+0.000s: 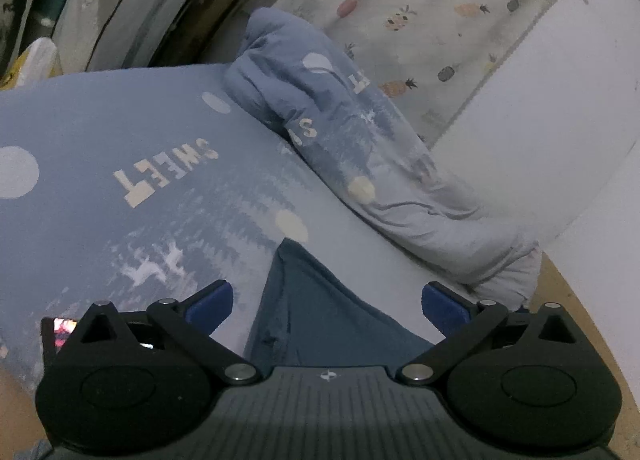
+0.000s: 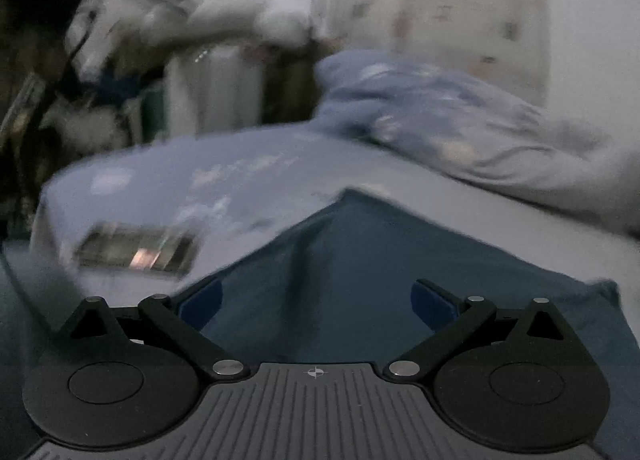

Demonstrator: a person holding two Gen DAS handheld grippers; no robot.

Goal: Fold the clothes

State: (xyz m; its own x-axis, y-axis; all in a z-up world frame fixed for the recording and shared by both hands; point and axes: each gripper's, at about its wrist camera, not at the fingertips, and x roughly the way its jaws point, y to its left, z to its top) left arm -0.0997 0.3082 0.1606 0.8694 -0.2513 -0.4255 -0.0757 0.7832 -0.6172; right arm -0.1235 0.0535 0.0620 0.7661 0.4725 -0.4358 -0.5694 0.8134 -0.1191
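Both the left gripper (image 1: 327, 300) and right gripper (image 2: 316, 300) hang spread apart over the dark blue garment (image 1: 320, 312) lying on the bed (image 1: 100, 132) just ahead, so each should probably pinch an edge squarely, though blur hides the hem

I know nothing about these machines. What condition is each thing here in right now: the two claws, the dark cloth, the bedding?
Left claw: open, holding nothing.
Right claw: open, holding nothing.
Dark blue garment: lying on the bed, partly folded, one corner pointing away.
Light blue printed bedsheet: spread flat.
Light blue matching quilt: bunched up against the wall.
Small screen device: lit, lying on the sheet.
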